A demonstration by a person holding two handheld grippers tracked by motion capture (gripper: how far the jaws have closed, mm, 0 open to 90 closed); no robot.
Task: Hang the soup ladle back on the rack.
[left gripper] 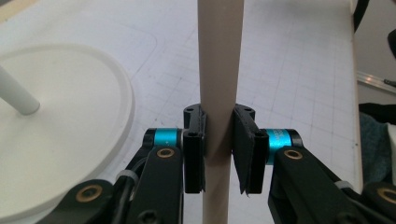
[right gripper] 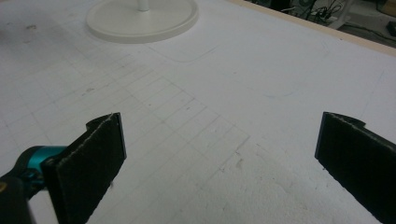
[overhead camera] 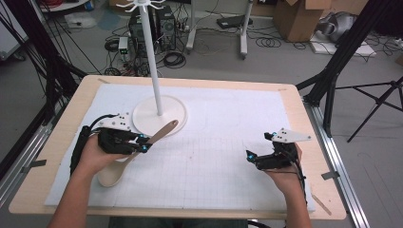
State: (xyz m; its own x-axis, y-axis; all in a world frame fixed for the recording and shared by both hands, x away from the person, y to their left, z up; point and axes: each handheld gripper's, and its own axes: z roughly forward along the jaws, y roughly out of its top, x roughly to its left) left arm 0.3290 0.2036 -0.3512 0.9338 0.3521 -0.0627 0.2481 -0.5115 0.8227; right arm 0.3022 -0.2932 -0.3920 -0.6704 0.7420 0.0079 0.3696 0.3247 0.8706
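Left gripper [overhead camera: 145, 143] fingers [left gripper: 194, 154] clenched on spoon [overhead camera: 124, 159] handle, near stand [overhead camera: 159, 115], right gripper [overhead camera: 251, 156] fingers [right gripper: 88, 161] released over desk [overhead camera: 294, 114]

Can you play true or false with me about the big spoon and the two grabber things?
1. The left gripper is squeezing the spoon's handle. True.
2. The right gripper is holding a cup. False: its jaws stand wide apart with nothing between them.
3. The spoon is hanging on the white stand. False: the left gripper holds it by the handle, beside the stand's round base.
4. The stand rises from a round base on the white mat. True.
5. The spoon is bright blue. False: it is a pale beige.
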